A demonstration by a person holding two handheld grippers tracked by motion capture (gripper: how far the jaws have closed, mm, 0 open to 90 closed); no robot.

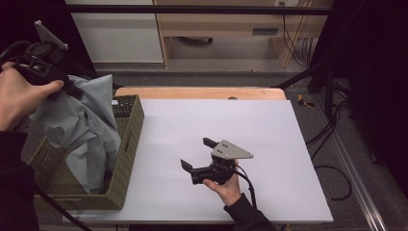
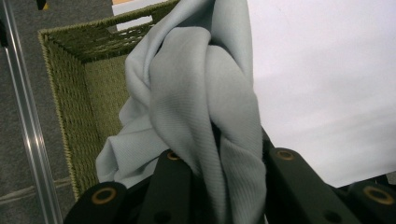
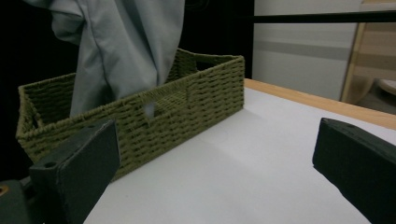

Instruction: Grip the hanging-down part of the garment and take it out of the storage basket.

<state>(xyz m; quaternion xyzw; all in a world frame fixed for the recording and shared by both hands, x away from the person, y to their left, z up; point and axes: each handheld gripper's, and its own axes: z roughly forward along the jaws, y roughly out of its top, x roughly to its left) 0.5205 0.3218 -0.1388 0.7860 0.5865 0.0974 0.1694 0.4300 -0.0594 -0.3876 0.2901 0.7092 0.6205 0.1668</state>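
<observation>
A pale grey-blue cloth (image 1: 86, 127) hangs down into an olive woven basket (image 1: 129, 144) at the table's left edge. My left gripper (image 1: 72, 89) holds it up above the basket, shut on the cloth's bunched top. In the left gripper view the cloth (image 2: 205, 107) twists between the two black jaws, with the basket (image 2: 70, 102) below. My right gripper (image 1: 197, 154) rests low over the white table top (image 1: 260, 130), open, jaws pointing left toward the basket with nothing between them. The right gripper view shows the basket (image 3: 187, 107) and the hanging cloth (image 3: 121, 46) ahead.
The basket sits partly over the table's left edge. A wooden strip (image 1: 202, 92) runs along the table's far edge. Cables (image 1: 332, 139) and a metal rail (image 1: 356, 178) lie on the floor to the right. Wooden furniture (image 1: 231, 29) stands beyond the table.
</observation>
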